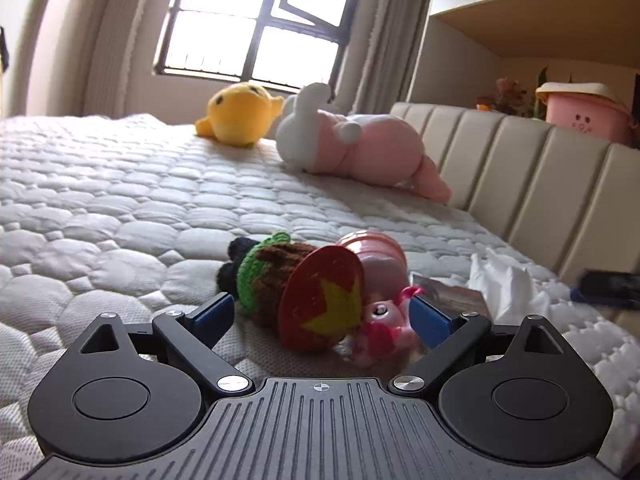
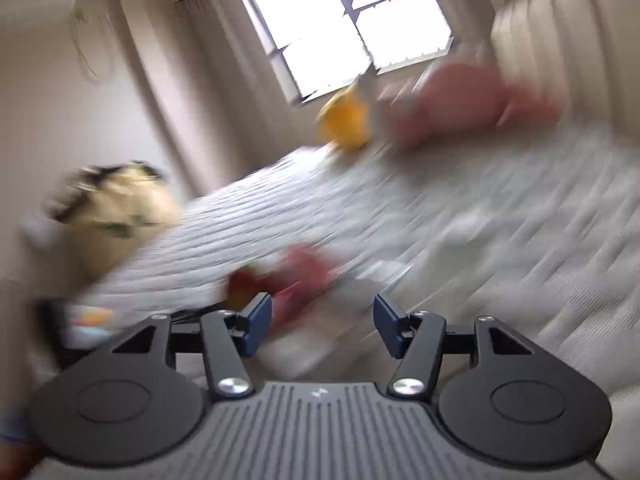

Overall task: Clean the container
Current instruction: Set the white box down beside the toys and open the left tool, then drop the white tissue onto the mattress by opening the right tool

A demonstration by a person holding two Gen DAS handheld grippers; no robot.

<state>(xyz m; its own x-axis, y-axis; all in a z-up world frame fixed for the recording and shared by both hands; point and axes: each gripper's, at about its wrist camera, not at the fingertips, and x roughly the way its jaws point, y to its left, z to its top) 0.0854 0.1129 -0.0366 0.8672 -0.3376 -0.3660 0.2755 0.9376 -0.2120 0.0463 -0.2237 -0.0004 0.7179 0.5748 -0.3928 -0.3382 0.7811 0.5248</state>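
A pink ribbed container [image 1: 376, 250] lies on its side on the quilted mattress [image 1: 120, 208]. In front of it lie a crocheted doll with a red star hat [image 1: 316, 300] and a small pink toy figure [image 1: 384, 328]. My left gripper [image 1: 320, 318] is open and low over the bed, its blue pads either side of the hat and the pink figure. The right wrist view is heavily motion-blurred. In it my right gripper [image 2: 323, 324] is open with nothing between its fingers, and a blurred red and pink heap [image 2: 296, 276] lies just beyond its left finger.
A yellow plush [image 1: 240, 114] and a pink and white plush [image 1: 360, 148] lie far back by the window. The padded headboard [image 1: 520, 168] runs along the right, with a pink basket [image 1: 584, 114] behind it. Crumpled tissue [image 1: 504, 284] and a card [image 1: 456, 296] lie nearby.
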